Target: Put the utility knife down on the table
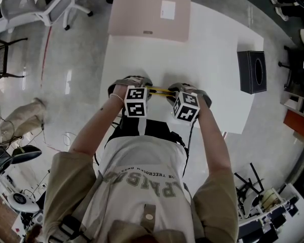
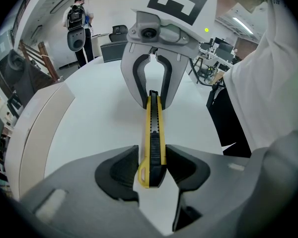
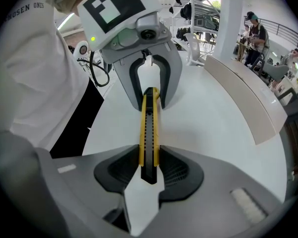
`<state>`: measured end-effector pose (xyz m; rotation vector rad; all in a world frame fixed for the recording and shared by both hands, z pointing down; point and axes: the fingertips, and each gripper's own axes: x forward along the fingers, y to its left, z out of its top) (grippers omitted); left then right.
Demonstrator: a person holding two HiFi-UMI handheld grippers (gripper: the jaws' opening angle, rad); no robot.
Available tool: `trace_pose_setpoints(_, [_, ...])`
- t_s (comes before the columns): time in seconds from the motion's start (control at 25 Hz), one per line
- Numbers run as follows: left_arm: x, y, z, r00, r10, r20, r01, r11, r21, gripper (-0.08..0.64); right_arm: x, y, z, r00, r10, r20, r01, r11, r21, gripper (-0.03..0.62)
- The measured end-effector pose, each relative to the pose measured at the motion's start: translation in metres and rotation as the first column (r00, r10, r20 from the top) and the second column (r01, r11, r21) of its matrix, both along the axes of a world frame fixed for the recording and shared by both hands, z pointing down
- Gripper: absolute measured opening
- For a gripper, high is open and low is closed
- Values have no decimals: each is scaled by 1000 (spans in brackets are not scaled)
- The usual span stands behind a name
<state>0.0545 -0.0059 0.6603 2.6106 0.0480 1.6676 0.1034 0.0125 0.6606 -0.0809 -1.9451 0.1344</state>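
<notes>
Left gripper (image 2: 151,168) was clamped on one end of the slim yellow-and-black plastic utility knife (image 2: 154,125); right gripper (image 3: 149,166) was clamped on the opposite end. We saw ribbed dark pads (image 2: 120,170) set in smooth grey moulded jaws, closed against the knife's flat sides on both tools.

Knife shape: long straight bar, yellow shell, black notched slider track down the middle, small yellow loop at the end inside the left jaws.

Count: two grippers, one knife, one smooth glossy white table (image 1: 213,44), one flat pinkish rectangular box (image 1: 142,11) with a white label at the table's far end, and one black cuboid box (image 1: 252,71) with a slot on top near its right edge.

Position: knife spanned straight between the two grippers, which faced each other, bridging them over the near edge of the table right in front of the person's torso. We could not tell whether it touched the tabletop. Both boxes sat well apart from it.
</notes>
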Motion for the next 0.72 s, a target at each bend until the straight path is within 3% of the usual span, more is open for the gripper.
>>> trace_pose_setpoints(0.72, [-1,-2,0,1000,3,-4,-3,1000,18,189,2,-1,4,1000,-1,-14,2,1000,6,130])
